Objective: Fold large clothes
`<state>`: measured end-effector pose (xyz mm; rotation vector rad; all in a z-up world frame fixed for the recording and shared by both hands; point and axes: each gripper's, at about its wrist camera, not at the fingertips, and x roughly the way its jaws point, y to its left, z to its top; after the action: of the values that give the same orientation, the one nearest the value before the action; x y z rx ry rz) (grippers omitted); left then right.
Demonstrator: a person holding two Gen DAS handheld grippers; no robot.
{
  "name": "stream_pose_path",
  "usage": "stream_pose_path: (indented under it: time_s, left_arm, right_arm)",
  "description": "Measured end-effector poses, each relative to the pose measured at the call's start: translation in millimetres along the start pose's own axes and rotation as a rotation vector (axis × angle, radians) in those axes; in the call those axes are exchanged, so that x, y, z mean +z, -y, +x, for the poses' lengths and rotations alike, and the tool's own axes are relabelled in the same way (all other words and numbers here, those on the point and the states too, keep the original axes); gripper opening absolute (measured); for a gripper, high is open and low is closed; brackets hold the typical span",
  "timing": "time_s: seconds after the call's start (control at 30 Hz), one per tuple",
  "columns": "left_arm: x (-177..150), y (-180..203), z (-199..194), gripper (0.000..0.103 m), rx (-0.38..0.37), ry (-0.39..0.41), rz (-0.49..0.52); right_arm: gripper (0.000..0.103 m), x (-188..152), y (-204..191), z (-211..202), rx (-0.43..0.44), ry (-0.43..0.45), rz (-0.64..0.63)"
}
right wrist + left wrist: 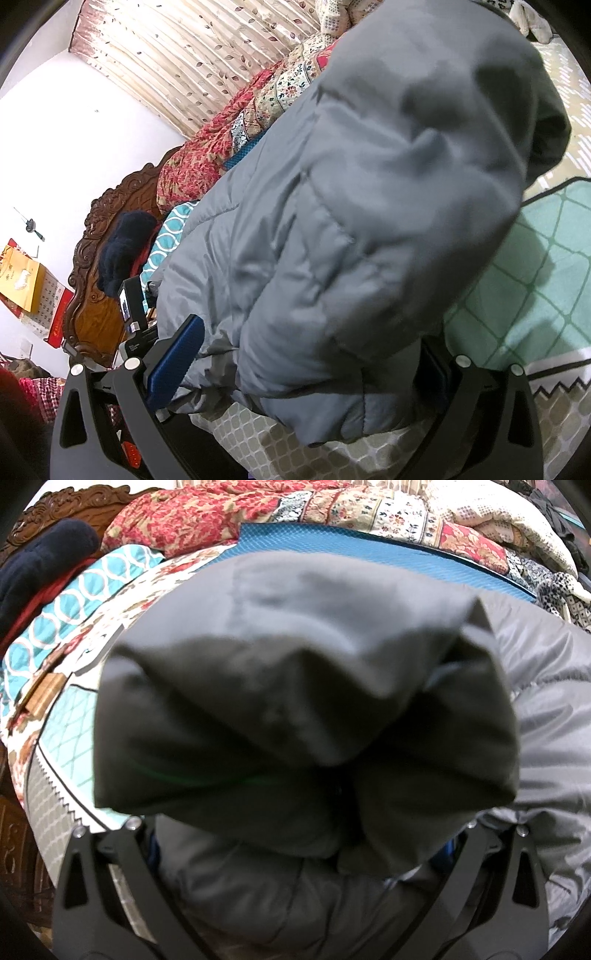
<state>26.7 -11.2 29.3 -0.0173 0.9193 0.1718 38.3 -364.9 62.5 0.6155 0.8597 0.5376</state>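
A large grey quilted jacket (332, 206) lies bunched across the bed. In the right wrist view its padded bulk fills the gap of my right gripper (306, 350). The blue pad of one finger (173, 362) presses its left side, and the other finger is mostly hidden behind the cloth. In the left wrist view a dark grey fold of the jacket (295, 709) hangs close over my left gripper (301, 812) and hides both fingertips. The fabric puckers inward between the arms. My left gripper's body (131, 306) shows at the jacket's far edge.
A patterned bedspread (74, 716) covers the bed, with a blue mat (369, 550) under the jacket. Rumpled floral quilts (258, 513) pile along the far side. A dark garment (44, 561) rests against the carved wooden headboard (96, 295). A curtain (192, 55) hangs behind.
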Motion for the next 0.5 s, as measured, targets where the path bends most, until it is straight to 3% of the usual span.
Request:
stream_pose_path:
  time_s: [0.5]
  left_arm:
    - [2.6,-4.9,1.4,0.099,-0.019,-0.002,-0.007]
  right_arm:
    - [0.080,0.3,-0.8,-1.0,-0.017,-0.003,-0.004]
